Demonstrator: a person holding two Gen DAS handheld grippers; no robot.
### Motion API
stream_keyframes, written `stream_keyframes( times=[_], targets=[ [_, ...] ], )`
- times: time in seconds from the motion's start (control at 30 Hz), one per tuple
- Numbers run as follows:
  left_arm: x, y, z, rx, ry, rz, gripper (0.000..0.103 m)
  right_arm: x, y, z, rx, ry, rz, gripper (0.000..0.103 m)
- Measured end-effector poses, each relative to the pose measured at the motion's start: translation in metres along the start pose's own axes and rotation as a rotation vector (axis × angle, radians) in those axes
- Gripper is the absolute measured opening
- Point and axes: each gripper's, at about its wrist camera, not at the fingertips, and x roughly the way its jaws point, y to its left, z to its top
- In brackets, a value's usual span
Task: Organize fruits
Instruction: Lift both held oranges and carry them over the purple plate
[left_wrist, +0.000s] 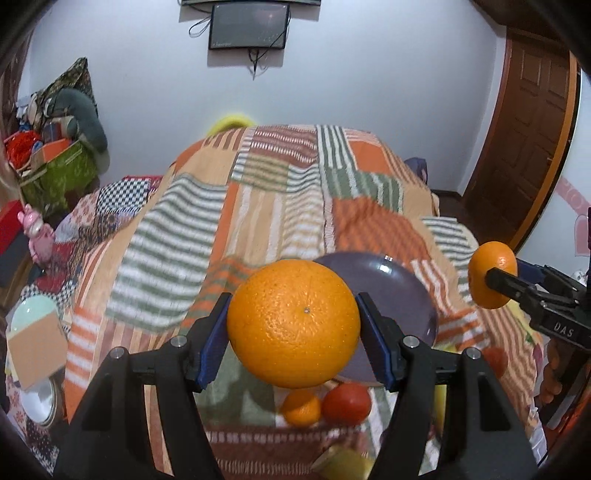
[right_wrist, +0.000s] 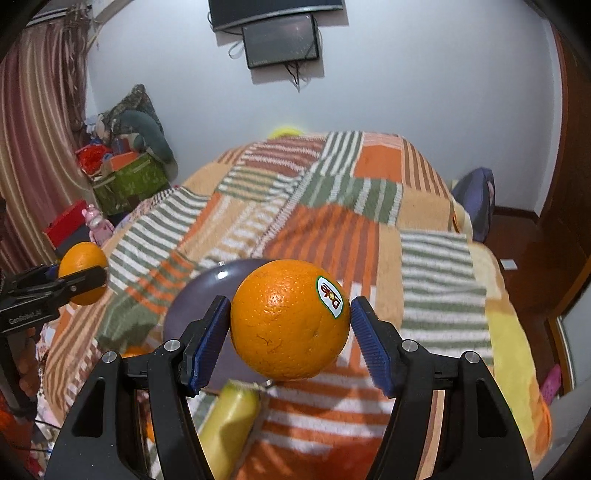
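My left gripper (left_wrist: 293, 325) is shut on a large orange (left_wrist: 293, 323) and holds it in the air above the bed. My right gripper (right_wrist: 290, 325) is shut on another orange (right_wrist: 290, 319) with a Dole sticker. Each gripper shows in the other's view: the right one (left_wrist: 493, 280) at the right edge, the left one (right_wrist: 83, 275) at the left edge. A purple plate (left_wrist: 402, 291) lies on the blanket below both oranges; it also shows in the right wrist view (right_wrist: 199, 299). A small orange (left_wrist: 301, 408), a red tomato (left_wrist: 347, 402) and a banana (right_wrist: 231, 417) lie near the plate.
A striped patchwork blanket (left_wrist: 280, 192) covers the bed. A green box of clutter (left_wrist: 55, 170) and a pink toy (left_wrist: 37, 236) sit at the left. Bowls (left_wrist: 33, 314) and a cardboard piece are at the near left. A wooden door (left_wrist: 524, 140) is at the right.
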Motion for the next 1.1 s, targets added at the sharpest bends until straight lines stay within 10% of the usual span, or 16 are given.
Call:
stream_keyframes(
  times=[0.6,1.1],
  targets=[
    [0.058,-0.001,0.041,0.008,0.023,-0.017,0.065,0.05,0.006,0.034,-0.006,-0.022,0.026,0.064],
    [0.137,-0.018,0.036,0.052,0.185,-0.064,0.065,0.112,0.008,0.033,-0.036,0.13,0.061,0.064]
  ],
)
